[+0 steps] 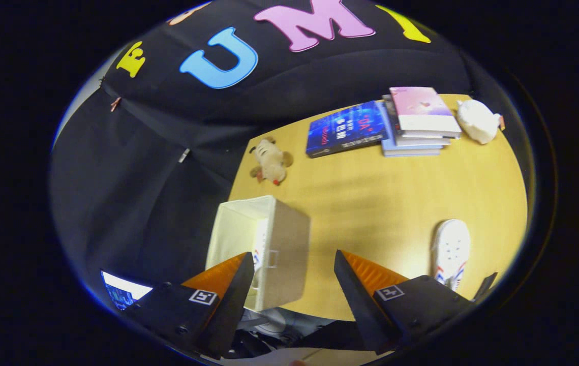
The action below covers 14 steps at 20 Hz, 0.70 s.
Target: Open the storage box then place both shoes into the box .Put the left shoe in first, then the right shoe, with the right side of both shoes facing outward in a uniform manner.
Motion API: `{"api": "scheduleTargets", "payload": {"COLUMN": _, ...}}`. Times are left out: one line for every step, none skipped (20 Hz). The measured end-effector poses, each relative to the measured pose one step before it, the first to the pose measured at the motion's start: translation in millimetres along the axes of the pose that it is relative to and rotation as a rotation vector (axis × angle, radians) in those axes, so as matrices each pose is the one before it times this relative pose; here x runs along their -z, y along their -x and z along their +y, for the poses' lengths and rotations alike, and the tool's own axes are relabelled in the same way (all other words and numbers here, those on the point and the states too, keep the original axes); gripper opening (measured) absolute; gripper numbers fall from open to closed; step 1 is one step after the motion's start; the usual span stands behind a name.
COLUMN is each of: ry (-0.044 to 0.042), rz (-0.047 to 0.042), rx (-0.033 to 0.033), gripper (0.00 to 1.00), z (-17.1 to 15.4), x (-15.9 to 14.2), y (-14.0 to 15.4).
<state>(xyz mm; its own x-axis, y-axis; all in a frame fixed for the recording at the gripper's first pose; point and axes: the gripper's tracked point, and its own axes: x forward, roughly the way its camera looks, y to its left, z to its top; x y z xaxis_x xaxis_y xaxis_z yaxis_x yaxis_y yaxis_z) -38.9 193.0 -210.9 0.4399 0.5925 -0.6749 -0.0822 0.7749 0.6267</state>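
The white fabric storage box [281,244] stands open at the near left corner of the wooden table [386,203]. One white shoe [258,249] shows inside it, against the box's right wall. A second white shoe [451,251] with red and blue stripes lies on the table beyond the right finger. My gripper [294,264] is open, held above the box's near end, with nothing between its fingers. The left finger [228,284] overlaps the box's near corner.
A small plush dog [270,161] lies beyond the box near the table's far left edge. A stack of books [386,124] sits at the back, with a white plush toy [477,121] beside it. The table's near edge runs just under the fingers.
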Motion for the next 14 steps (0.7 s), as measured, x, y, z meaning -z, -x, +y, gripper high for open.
{"api": "scheduleTargets", "payload": {"ry": -0.00007, "rz": -0.01183, "rx": 0.03809, "gripper": 0.97, "z": -22.58, "x": -1.75, "y": 8.14}}
{"api": "scheduleTargets", "payload": {"ry": -0.00585, "rz": -0.00902, "rx": 0.04903, "gripper": 0.97, "z": -28.07, "x": -1.34, "y": 5.44}}
{"api": "scheduleTargets", "payload": {"ry": -0.01140, "rz": -0.00249, "rx": 0.04720, "gripper": 0.97, "z": -26.79, "x": 0.41, "y": 1.86}}
{"api": "scheduleTargets", "payload": {"ry": -0.00788, "rz": 0.00305, "rx": 0.04674, "gripper": 0.97, "z": -26.94, "x": 2.91, "y": 0.54}}
{"api": "scheduleTargets", "payload": {"ry": -0.00575, "rz": 0.01273, "rx": 0.05291, "gripper": 0.97, "z": -27.39, "x": 5.07, "y": -1.82}}
{"api": "scheduleTargets", "payload": {"ry": 0.00290, "rz": 0.01619, "rx": 0.05435, "gripper": 0.97, "z": -28.41, "x": 7.01, "y": -3.13}}
{"api": "scheduleTargets", "payload": {"ry": 0.00530, "rz": 0.02325, "rx": 0.05029, "gripper": 0.97, "z": -25.09, "x": 7.27, "y": -4.97}}
{"api": "scheduleTargets", "payload": {"ry": 0.00331, "rz": 0.02061, "rx": 0.03851, "gripper": 0.97, "z": -22.28, "x": 8.77, "y": -6.51}}
{"api": "scheduleTargets", "payload": {"ry": -0.00455, "rz": 0.02920, "rx": 0.03111, "gripper": 0.97, "z": -17.10, "x": 9.54, "y": -6.67}}
{"api": "scheduleTargets", "payload": {"ry": -0.00760, "rz": 0.01907, "rx": 0.01835, "gripper": 0.97, "z": -15.26, "x": 7.24, "y": -10.38}}
{"api": "scheduleTargets", "payload": {"ry": -0.01015, "rz": 0.01877, "rx": 0.01498, "gripper": 0.97, "z": -10.53, "x": 6.25, "y": -8.20}}
{"api": "scheduleTargets", "payload": {"ry": -0.01416, "rz": 0.01644, "rx": 0.00760, "gripper": 0.97, "z": -8.51, "x": 5.64, "y": -9.46}}
{"api": "scheduleTargets", "payload": {"ry": -0.01248, "rz": 0.01684, "rx": 0.00829, "gripper": 0.96, "z": -6.74, "x": 4.36, "y": -9.04}}
{"api": "scheduleTargets", "payload": {"ry": -0.01020, "rz": 0.01361, "rx": 0.00942, "gripper": 0.96, "z": -6.91, "x": 2.98, "y": -10.21}}
